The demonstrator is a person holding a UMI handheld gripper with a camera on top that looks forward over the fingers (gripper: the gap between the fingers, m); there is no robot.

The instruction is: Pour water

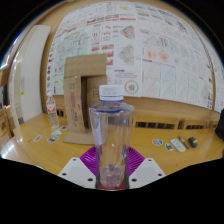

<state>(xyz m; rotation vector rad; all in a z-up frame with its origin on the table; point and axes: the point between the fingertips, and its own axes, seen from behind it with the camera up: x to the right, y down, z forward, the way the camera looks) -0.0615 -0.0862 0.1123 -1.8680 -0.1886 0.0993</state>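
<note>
the claw point(112, 172) is closed on a clear plastic water bottle with a white cap point(111, 135), its two white fingers point(80, 170) pressing the bottle's lower body from either side, the magenta pads point(96, 158) showing against it. the bottle stands upright between the fingers, its cap well above them, over the light wooden table point(40, 148). beyond it on the table stands a brown cardboard box point(85, 84), a small bottle with a red label point(52, 114) beside that, and a wall covered with printed paper sheets point(150, 45) behind.
</note>
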